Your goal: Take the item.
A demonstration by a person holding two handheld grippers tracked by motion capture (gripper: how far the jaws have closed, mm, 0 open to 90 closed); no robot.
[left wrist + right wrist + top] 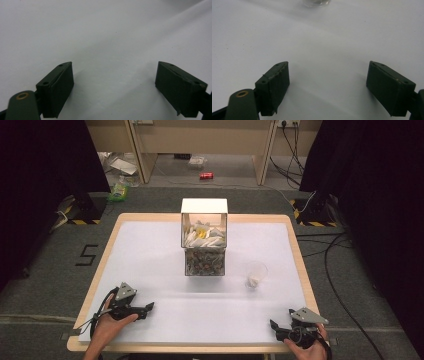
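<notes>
Resting both tongs wide and empty on the near table [150, 270]: left tongs [148, 309], right tongs [273, 325].
Clear cup [256, 274], far right: likely light, thin, crushable; grip the rim gently. Box [204, 237] looks rigid.

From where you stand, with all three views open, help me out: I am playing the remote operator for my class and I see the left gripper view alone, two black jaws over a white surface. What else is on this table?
Observer: A clear box with a white top stands at the table's middle, far from your gripper; it holds white packets over a darker layer.
Operator: Anything beside it?
Observer: A small clear cup stands to the box's right, apart from it, with something white inside.
Operator: Where is the other gripper?
Observer: The right gripper rests near the table's front right corner, jaws wide apart with nothing between them, and the cup's base shows at the top of its own view.
</notes>
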